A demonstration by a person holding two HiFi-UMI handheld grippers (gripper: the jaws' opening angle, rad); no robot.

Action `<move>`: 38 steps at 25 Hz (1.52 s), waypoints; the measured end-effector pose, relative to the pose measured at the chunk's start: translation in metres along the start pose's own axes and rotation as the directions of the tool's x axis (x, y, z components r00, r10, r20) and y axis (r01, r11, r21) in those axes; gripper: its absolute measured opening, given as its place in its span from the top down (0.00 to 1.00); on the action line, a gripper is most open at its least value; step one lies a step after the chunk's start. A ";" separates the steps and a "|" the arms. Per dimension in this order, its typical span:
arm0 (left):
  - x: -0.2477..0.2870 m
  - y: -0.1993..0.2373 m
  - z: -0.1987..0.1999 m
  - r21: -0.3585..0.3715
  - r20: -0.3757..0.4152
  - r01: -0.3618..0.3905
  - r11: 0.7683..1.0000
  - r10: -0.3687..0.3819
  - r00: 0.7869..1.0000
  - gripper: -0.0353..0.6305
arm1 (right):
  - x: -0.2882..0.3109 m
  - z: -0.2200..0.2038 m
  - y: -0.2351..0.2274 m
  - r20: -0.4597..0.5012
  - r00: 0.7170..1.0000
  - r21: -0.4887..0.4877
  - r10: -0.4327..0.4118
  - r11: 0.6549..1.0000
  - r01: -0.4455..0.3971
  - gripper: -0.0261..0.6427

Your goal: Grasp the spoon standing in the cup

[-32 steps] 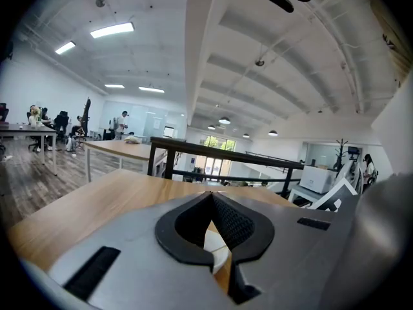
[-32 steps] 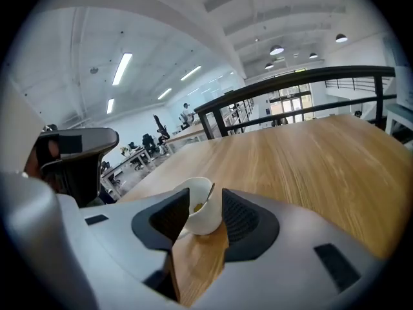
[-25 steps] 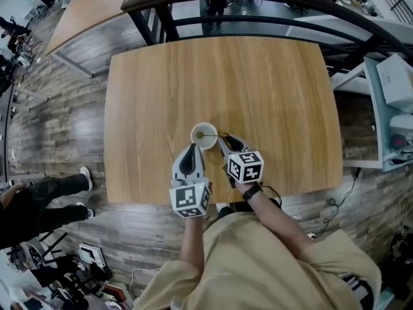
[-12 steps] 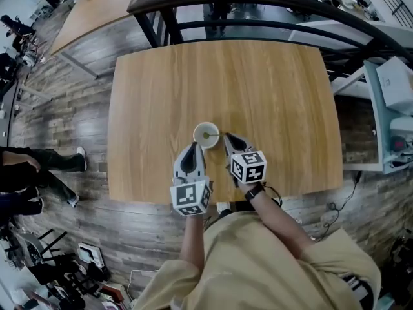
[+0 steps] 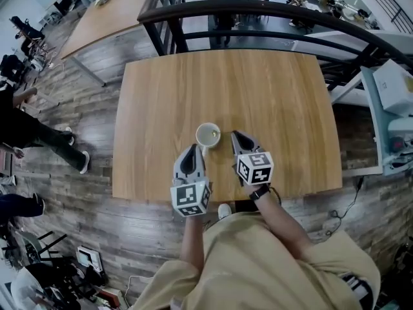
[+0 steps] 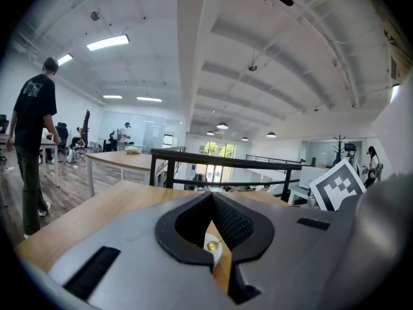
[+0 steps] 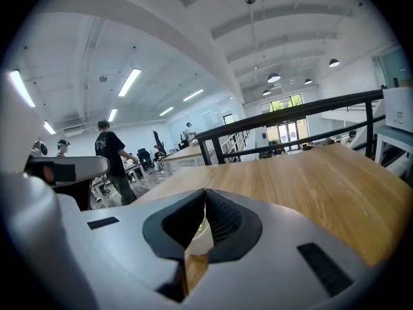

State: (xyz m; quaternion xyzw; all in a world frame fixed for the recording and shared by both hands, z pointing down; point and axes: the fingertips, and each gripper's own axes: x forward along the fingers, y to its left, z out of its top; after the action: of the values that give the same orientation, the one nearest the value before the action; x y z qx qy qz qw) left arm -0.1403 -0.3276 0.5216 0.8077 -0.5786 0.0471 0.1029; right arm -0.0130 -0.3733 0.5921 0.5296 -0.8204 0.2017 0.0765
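Note:
A white cup (image 5: 208,135) stands on the wooden table (image 5: 271,89) near its front edge, and a thin gold spoon (image 5: 224,133) leans out of it to the right. My right gripper (image 5: 235,134) is just right of the cup, its jaws shut on the spoon's handle. In the right gripper view the tips (image 7: 205,192) meet, with the cup (image 7: 201,237) behind them. My left gripper (image 5: 192,148) is shut and empty, just short of the cup on its near left. Through the left gripper's (image 6: 211,196) jaw gap the cup (image 6: 215,250) and the spoon's gold end (image 6: 211,245) show.
A black railing (image 5: 258,11) runs along the table's far edge. A pale shelf unit (image 5: 387,108) stands to the right. A person (image 5: 32,134) walks on the wood floor at the left, and a second table (image 5: 110,18) stands at the far left.
My right gripper's jaws have gone from open to shut beside the cup, and it has shifted slightly right. The left gripper has stayed put. The person on the left has walked on.

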 end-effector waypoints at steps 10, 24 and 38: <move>-0.034 -0.011 0.033 0.053 0.082 -0.013 0.999 0.009 0.997 0.93 | -0.052 0.059 0.027 0.153 0.988 -0.184 0.024 0.983 0.005 0.94; -0.080 -0.022 0.080 0.119 0.181 -0.040 0.992 0.018 0.983 0.93 | -0.126 0.115 0.062 0.274 0.959 -0.298 0.072 0.954 0.014 0.94; -0.093 -0.022 0.086 0.137 0.201 -0.026 0.990 -0.002 0.980 0.93 | -0.142 0.122 0.077 0.304 0.950 -0.339 0.076 0.940 0.033 0.94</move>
State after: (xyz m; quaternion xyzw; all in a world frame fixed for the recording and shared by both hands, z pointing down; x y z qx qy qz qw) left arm -0.1532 -0.2535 0.4174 0.8099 -0.5864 0.0061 -0.0127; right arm -0.0105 -0.2772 0.4136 0.5246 -0.8502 -0.0284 0.0335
